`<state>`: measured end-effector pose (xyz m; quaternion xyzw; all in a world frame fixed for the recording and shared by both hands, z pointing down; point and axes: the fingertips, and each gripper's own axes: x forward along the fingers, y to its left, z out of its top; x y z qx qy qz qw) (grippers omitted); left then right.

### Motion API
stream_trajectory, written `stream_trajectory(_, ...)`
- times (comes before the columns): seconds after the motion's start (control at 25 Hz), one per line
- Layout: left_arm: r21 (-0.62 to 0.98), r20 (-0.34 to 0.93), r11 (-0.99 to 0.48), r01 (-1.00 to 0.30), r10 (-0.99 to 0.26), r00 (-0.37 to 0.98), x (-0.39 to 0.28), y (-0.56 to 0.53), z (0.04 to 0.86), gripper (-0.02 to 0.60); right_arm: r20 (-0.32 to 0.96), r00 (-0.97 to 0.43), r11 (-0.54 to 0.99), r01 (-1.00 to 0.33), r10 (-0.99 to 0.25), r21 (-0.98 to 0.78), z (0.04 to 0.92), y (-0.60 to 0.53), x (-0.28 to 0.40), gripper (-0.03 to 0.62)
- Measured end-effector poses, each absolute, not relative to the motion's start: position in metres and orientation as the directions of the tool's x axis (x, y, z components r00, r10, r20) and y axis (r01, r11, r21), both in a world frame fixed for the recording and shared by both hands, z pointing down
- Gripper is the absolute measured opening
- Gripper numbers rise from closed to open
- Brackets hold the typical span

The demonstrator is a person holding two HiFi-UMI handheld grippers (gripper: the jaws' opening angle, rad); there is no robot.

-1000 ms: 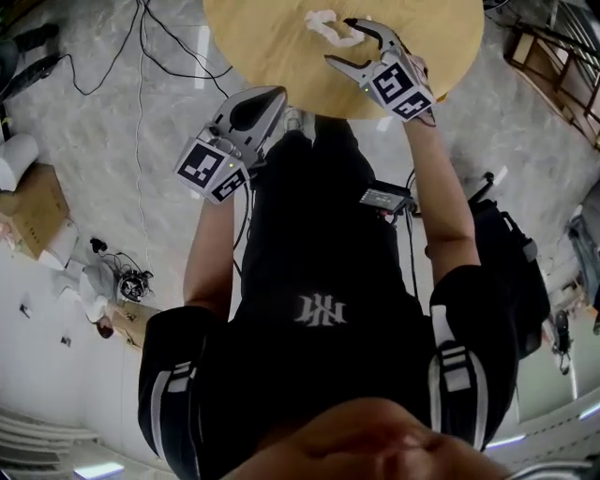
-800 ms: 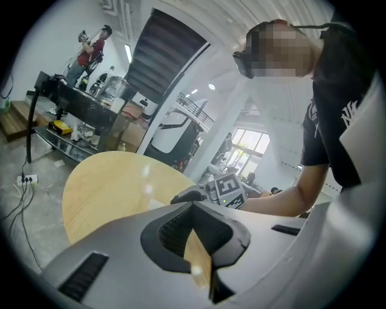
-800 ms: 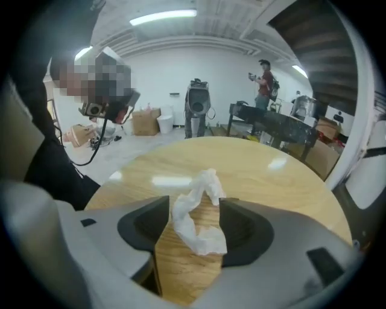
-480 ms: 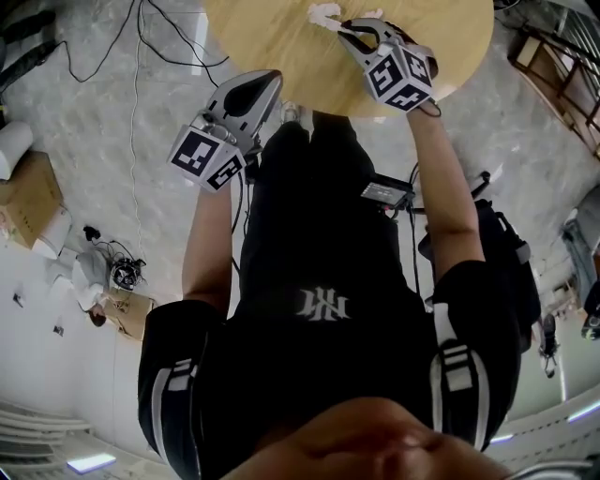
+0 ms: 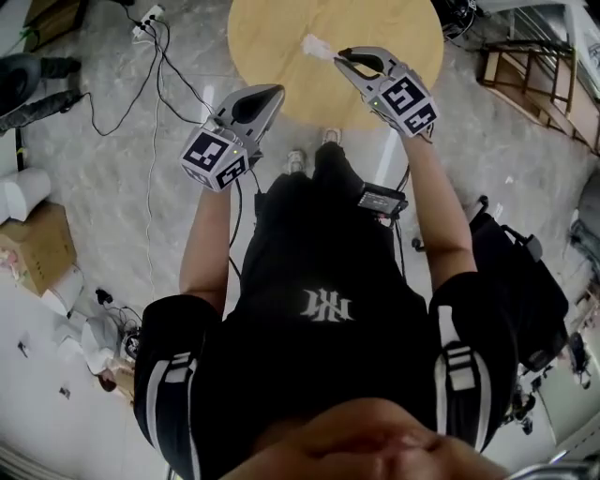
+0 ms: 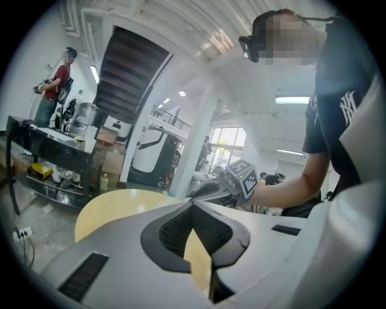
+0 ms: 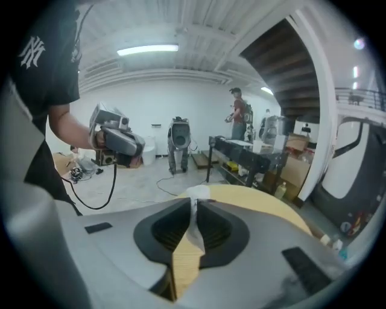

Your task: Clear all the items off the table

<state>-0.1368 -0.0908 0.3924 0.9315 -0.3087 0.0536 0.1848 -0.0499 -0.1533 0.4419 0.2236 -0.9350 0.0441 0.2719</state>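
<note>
**Tissue comes up off the desk in the right claw**

Both claws have risen since a second ago, and the white tissue (image 5: pixel 316 44) that lay on the round wooden desk (image 5: pixel 272 28) has gone up with the right one. The right claw (image 5: pixel 341 58) was spread around the tissue then. Its jaws have just been closing, and they are now clenched on it: the right gripper view shows the crumpled paper pinched between the two dark pads, with a tuft poking out past the tips. In the head view the tissue hangs at the claw's tip over the middle of the desk, clear of the wood. No other item shows on the part of the desk top in view.

The left claw (image 5: pixel 274 92) is held up beside the desk's near edge, over the grey floor (image 5: pixel 112 159). It has shifted little across the picture. The left gripper view shows its tips pressed together with nothing between them, and only the yellow desk top shows through the slot behind them. Across from it, that view catches the right claw's marker cube (image 6: pixel 242 180).

Black cables (image 5: pixel 157 84) trail across the floor to the left, and a cardboard box (image 5: pixel 37 248) sits further out.
</note>
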Motion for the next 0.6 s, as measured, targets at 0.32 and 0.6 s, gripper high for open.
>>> stream_trajectory(0.32,0.305,0.15,-0.847,-0.436,-0.409,0.9,-0.084,-0.066,0.362,0.012,0.411,-0.658,0.755,-0.643,-0.631,0.128,0.342,-0.079,0.035,0.032)
stream_trajectory(0.6,0.342,0.161,-0.903,-0.261,-0.218,0.963,0.036,-0.016,0.37,0.012,0.385,-0.529,0.623,-0.763,-0.756,0.175,0.327,-0.025,0.164,0.031)
